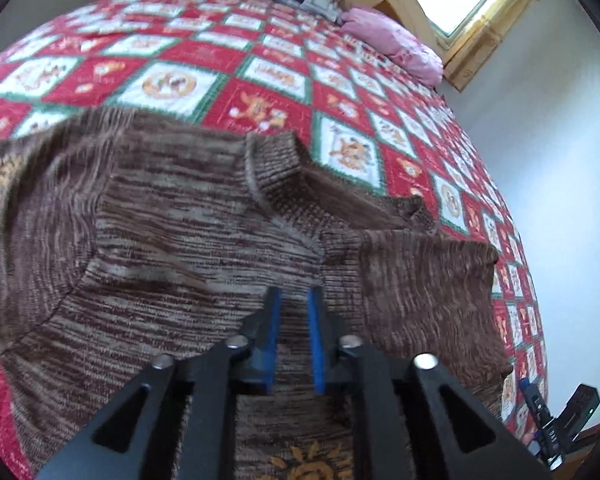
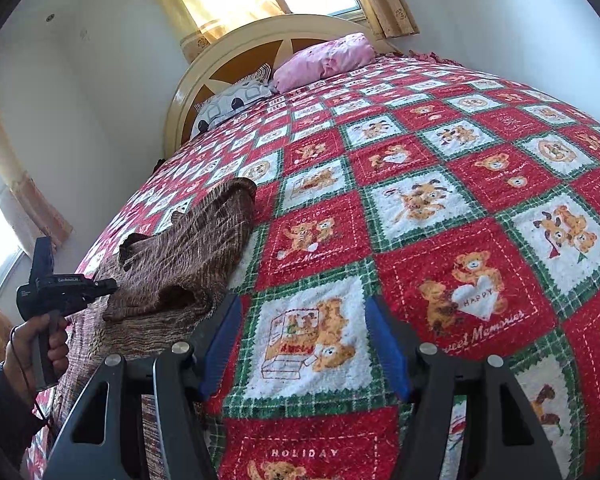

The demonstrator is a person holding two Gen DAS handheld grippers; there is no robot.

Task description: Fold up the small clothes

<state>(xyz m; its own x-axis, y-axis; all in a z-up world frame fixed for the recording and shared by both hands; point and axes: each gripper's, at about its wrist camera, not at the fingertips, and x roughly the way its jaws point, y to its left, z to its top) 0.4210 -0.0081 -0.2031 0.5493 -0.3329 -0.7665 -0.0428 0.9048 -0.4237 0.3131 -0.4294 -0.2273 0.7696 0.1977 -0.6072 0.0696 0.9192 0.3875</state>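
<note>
Left wrist view: left gripper points down at the brown knit sweater, which fills most of the frame.
Left jaws: a narrow gap stands between the blue pads; sweater fabric shows through the gap, and the pads do not appear to press on it. Whether the tips touch the knit cannot be told.
Right wrist view: right gripper hangs over the bedspread, its jaws standing wide apart with nothing between them.
Right pads: blue, ribbed, clear of the sweater; only a white quilt square shows between them.
Sweater position: spread on the bedspread, collar toward the headboard, one sleeve folded across the body; a tan embroidered motif sits below the left jaws.
Sweater relative to right gripper: lies to the left of it, its nearest folded edge just beside the left-hand pad.
Left hand: a hand grips the handle of the left gripper at the frame's left edge.
Legible writing: quilt squares read "HOLIDAY", "HAPPY" and "Sweet Memories"; small print on the left gripper body is too fine to read.
Bedding: pink pillow and grey patterned pillow at the headboard, well apart from the sweater.
</note>
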